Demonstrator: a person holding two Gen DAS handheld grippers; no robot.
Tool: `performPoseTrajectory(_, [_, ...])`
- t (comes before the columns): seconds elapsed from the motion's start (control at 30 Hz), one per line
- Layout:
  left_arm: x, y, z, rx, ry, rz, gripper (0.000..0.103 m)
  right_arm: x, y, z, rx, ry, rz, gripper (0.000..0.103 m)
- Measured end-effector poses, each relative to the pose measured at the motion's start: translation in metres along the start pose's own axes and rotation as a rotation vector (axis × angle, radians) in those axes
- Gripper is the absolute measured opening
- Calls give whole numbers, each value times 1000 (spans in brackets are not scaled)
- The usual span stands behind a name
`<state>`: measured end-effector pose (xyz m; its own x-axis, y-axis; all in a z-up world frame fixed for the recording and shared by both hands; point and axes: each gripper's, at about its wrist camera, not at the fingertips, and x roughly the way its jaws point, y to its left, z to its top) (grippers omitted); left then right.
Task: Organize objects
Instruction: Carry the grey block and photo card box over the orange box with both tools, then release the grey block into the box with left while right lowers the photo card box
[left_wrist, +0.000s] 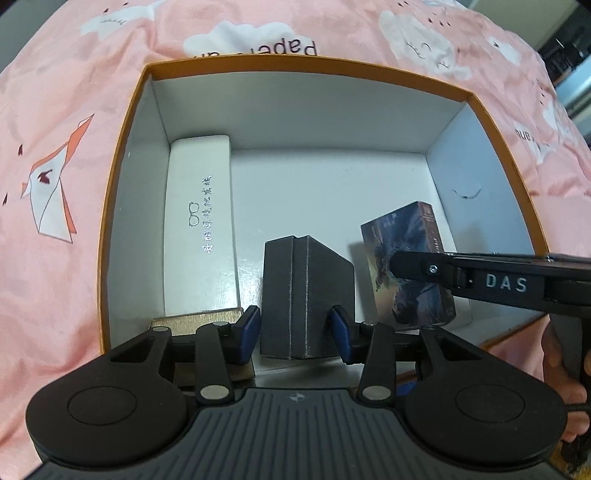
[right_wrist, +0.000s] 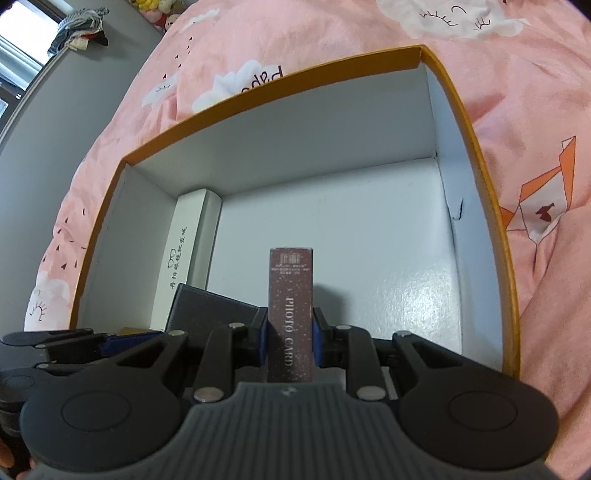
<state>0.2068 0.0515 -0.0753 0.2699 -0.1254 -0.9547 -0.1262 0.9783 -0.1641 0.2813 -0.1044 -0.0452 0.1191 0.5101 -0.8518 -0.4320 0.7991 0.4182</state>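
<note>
An open box with an orange rim (left_wrist: 295, 63) and white inside lies on pink bedding. A white glasses case (left_wrist: 201, 229) lies along its left wall. A dark grey box (left_wrist: 306, 280) stands upright on the box floor between the blue pads of my left gripper (left_wrist: 295, 328); the jaws are open, with the pads standing just off its sides. My right gripper (right_wrist: 290, 343) is shut on a dark photo card box (right_wrist: 290, 314), held upright low inside the orange-rimmed box (right_wrist: 295, 75), to the right of the dark grey box (right_wrist: 207, 310).
A flat gold box (left_wrist: 199, 320) lies under my left gripper's left finger, at the glasses case's near end. Pink bedding (left_wrist: 55, 258) with cloud and fox prints surrounds the box. A hand (left_wrist: 565, 369) shows at the right edge. The white floor (right_wrist: 351, 229) beyond the held box is bare.
</note>
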Motion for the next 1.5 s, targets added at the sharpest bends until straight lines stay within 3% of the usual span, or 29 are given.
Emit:
performPoseTrajectory(0.2, [-11,-2,3,62,-27,13,54,2,4,0,-24,5,-25,24])
performPoseTrajectory(0.47, [-30,12,6,11,-144,-32,52,9,7,-1,-22,37,-19,24])
performPoseTrajectory(0.63, [-32,13,5,48,-205,-52,49,18,15,-3,-30,76,4,24])
performPoseTrajectory(0.87, [-8,3,27,148,-150,-87,38,20,7,3,28,122,31,24])
performPoseTrajectory(1.07, [27,-1,44,177,-55,-32,31,31,-3,10,63,206,37,26])
performPoseTrajectory(1.23, [42,1,50,169,-2,-47,27,25,4,11,-38,215,-57,41])
performPoseTrajectory(1.5, [55,3,53,152,86,-54,18,30,9,13,-115,279,-105,44])
